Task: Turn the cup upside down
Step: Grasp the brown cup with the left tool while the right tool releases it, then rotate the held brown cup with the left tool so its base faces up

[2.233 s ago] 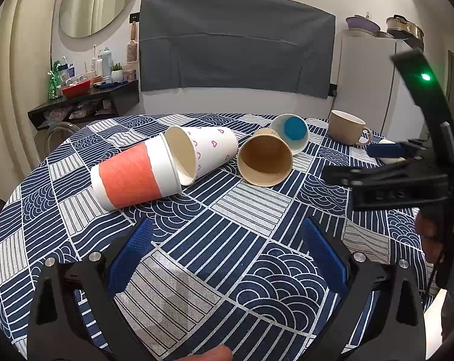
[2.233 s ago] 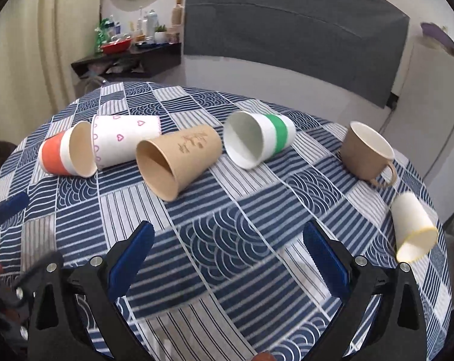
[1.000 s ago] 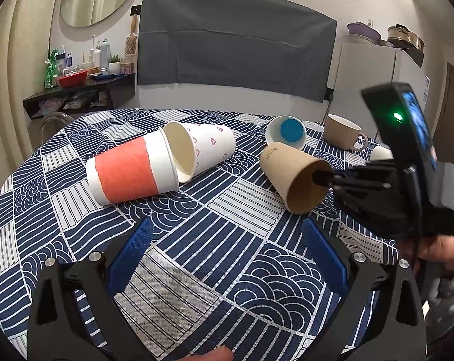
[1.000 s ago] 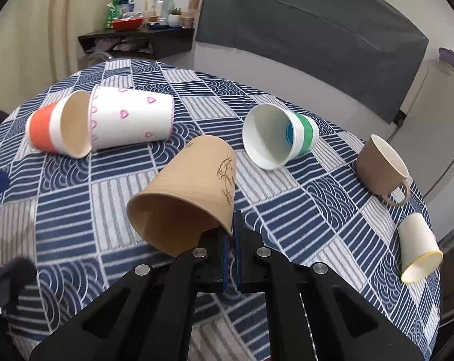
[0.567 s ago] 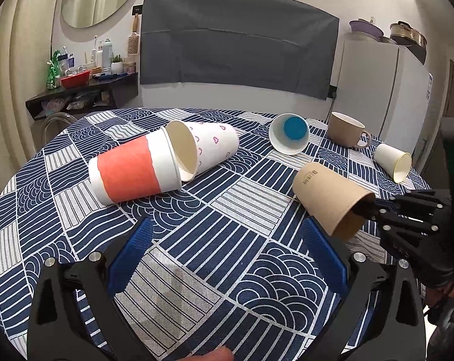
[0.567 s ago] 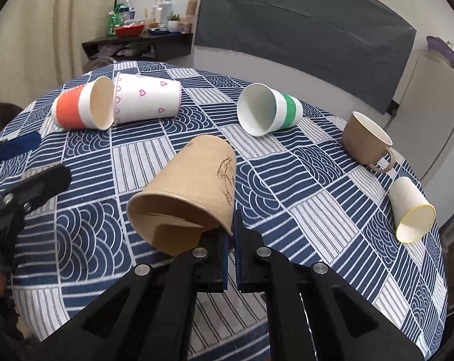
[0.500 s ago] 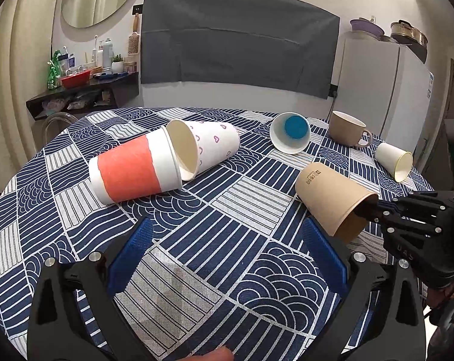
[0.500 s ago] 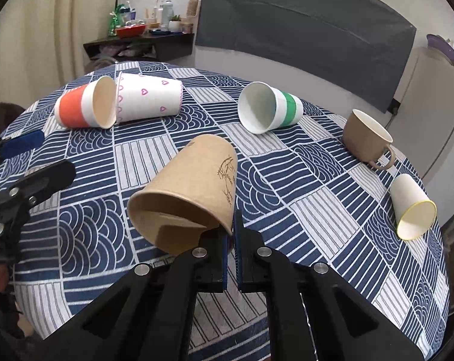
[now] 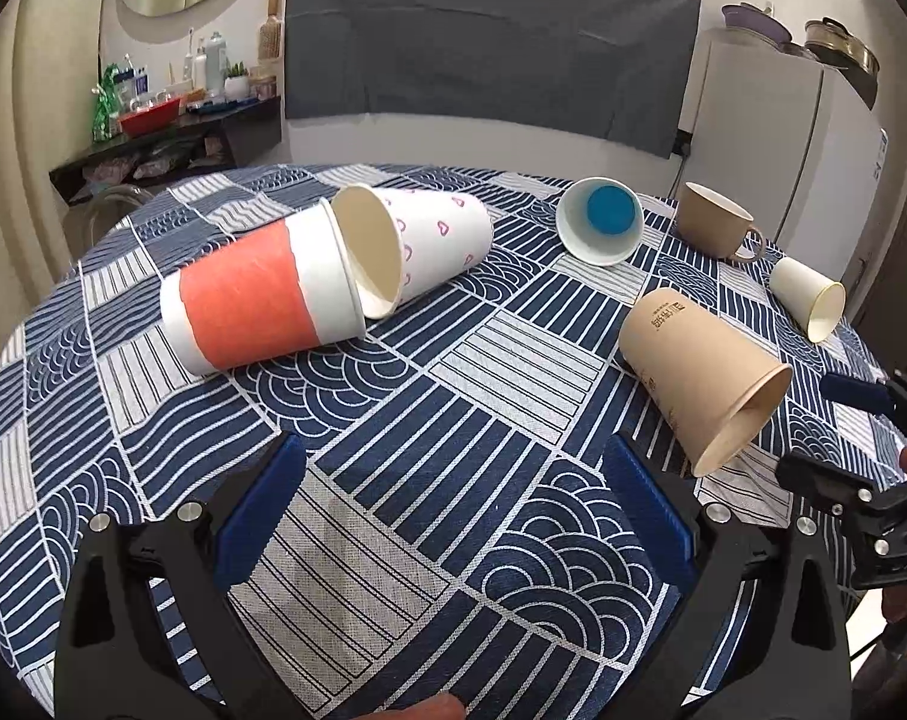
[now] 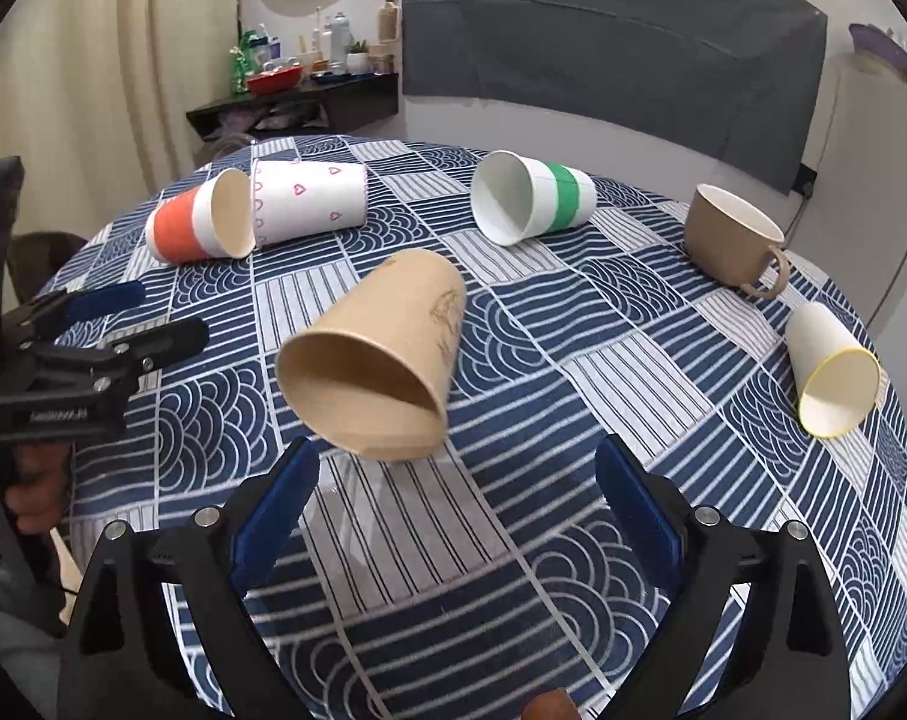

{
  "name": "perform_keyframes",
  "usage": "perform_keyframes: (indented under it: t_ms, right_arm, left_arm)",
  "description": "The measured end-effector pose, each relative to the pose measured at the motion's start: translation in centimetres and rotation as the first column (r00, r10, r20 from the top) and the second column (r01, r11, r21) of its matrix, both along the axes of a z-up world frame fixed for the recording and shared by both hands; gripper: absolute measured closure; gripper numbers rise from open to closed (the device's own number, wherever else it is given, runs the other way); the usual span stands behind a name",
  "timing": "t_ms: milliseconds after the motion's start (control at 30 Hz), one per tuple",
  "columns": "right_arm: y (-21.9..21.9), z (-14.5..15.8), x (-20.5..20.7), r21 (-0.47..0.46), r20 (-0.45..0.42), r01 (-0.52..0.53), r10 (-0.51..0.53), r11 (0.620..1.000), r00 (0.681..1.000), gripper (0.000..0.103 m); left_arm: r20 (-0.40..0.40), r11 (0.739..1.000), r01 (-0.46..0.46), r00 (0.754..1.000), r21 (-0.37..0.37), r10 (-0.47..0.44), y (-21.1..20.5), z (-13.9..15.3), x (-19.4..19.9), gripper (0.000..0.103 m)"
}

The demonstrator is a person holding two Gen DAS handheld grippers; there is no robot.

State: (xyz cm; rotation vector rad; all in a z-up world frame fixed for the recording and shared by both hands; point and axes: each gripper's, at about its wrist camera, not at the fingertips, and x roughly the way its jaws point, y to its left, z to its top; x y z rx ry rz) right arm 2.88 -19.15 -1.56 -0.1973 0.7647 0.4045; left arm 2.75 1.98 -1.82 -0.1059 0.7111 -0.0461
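Observation:
A brown paper cup (image 10: 387,354) is tilted mouth-down toward the camera, just beyond my open right gripper (image 10: 453,510), free of the fingers and blurred. In the left wrist view the same brown cup (image 9: 702,366) leans with its mouth lower right, near the table's right side. My right gripper (image 9: 837,438) shows there at the right edge, jaws apart beside the cup's rim. My left gripper (image 9: 453,510) is open and empty over the tablecloth, and shows at the left in the right wrist view (image 10: 117,324).
On the blue patterned table (image 9: 393,420) lie an orange-banded cup (image 9: 255,300), a heart-print cup (image 9: 417,246), a green-banded cup (image 10: 531,198) and a small yellow-rimmed cup (image 10: 831,372). A tan mug (image 10: 729,234) stands upright at the back right.
My right gripper was shut on the brown cup's rim, carrying it toward the near right; now its jaws have opened and the cup has come free, tipping mouth-down.

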Motion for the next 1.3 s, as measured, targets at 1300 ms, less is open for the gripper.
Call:
perform_keyframes:
  t_ms: [1300]
  right_arm:
    - [-9.7, -1.9, 3.5, 0.257, -0.066, 0.048, -0.032, 0.965, 0.997, 0.008]
  left_arm:
    - [-0.497, 0.996, 0.040, 0.865, -0.081, -0.075, -8.9, 3.4, 12.5, 0.006]
